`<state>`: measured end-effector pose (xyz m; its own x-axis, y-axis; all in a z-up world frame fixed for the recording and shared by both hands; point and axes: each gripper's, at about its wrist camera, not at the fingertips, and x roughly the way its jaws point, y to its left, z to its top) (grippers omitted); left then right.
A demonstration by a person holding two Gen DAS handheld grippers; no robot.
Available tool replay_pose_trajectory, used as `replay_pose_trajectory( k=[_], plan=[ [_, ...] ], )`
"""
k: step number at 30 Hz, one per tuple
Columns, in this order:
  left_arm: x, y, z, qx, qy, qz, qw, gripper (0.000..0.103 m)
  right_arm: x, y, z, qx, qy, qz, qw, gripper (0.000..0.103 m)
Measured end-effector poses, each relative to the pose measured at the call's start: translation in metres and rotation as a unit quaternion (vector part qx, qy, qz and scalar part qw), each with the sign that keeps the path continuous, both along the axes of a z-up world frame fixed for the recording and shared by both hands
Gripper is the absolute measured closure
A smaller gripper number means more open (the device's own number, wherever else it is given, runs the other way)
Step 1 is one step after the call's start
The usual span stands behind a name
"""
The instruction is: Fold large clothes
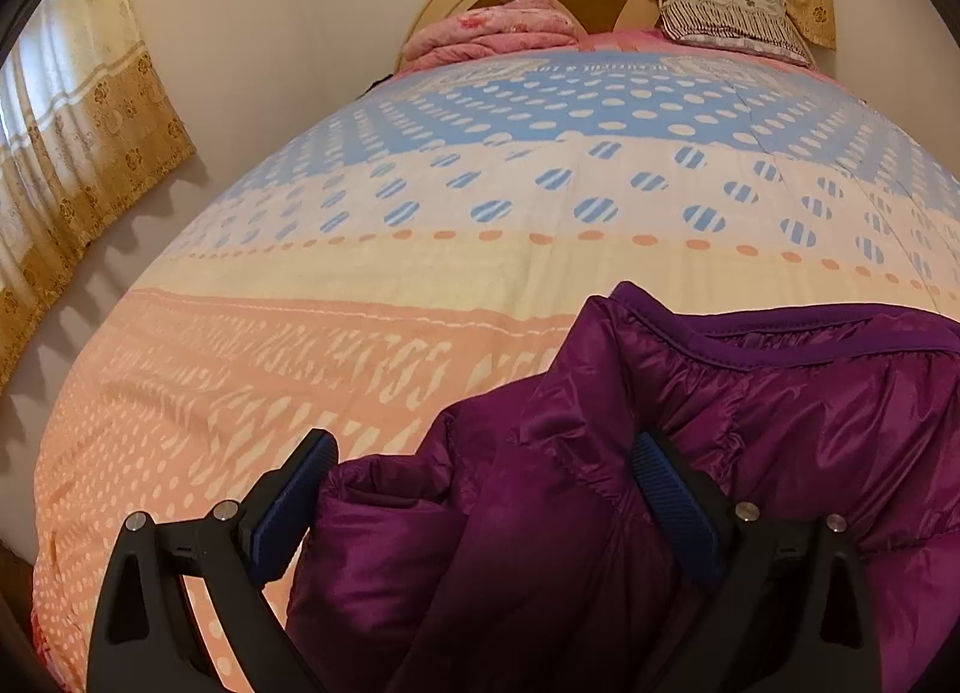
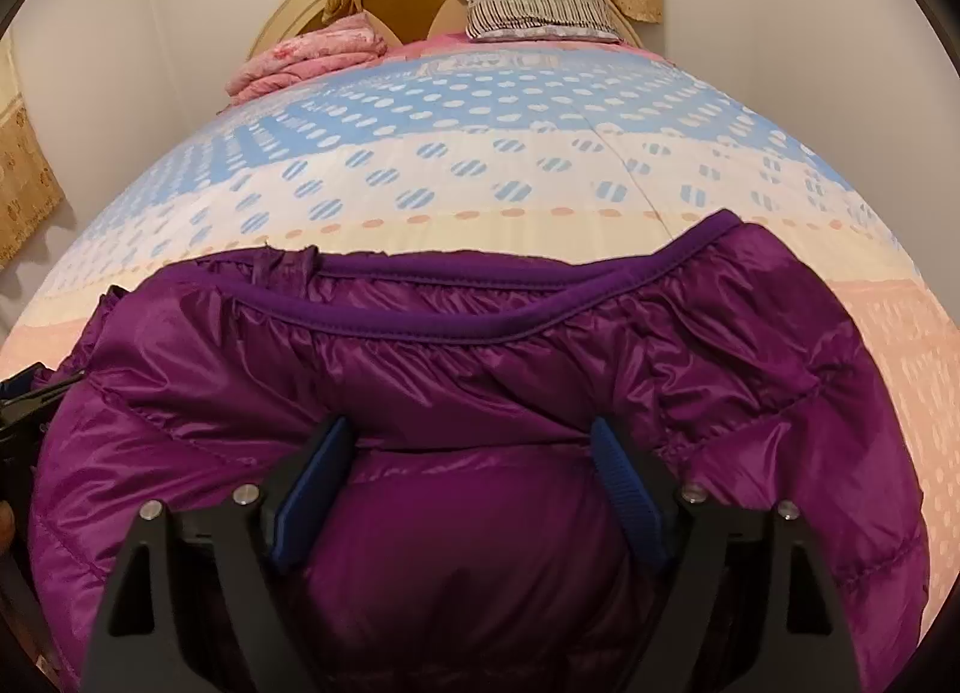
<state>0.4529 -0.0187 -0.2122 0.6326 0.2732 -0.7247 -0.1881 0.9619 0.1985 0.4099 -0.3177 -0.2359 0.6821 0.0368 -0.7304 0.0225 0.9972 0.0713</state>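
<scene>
A purple puffer jacket (image 1: 750, 423) lies on the near end of the bed, its elastic hem edge facing the headboard. In the right wrist view the jacket (image 2: 480, 369) fills the lower half. My left gripper (image 1: 486, 453) is open, its blue-padded jaws straddling the jacket's left edge, with fabric between them. My right gripper (image 2: 468, 441) is open over the middle of the jacket, with padded fabric bulging between its jaws. The left gripper's edge (image 2: 24, 393) shows at the far left of the right wrist view.
The bed is covered by a patterned quilt (image 1: 480, 201) in blue, cream and peach bands. A folded pink blanket (image 1: 492, 27) and a striped pillow (image 1: 726, 15) lie by the headboard. A wall and gold curtain (image 1: 78, 153) run along the left side.
</scene>
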Motion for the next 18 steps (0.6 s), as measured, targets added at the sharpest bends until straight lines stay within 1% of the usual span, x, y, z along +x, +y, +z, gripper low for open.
replay_pose_trajectory(
  k=[6,18],
  plan=[
    [0.0004,-0.0033,-0.0024,0.013,0.007,0.002,0.9999,0.002,0.003,0.0021,-0.0025,-0.009,0.009,-0.002,1.0,0.018],
    [0.0056,-0.0049,-0.004,0.016,0.012,0.002,0.9998,0.001,0.0041,0.0054,-0.0043,-0.028,0.014,-0.009,0.999,0.017]
  ],
)
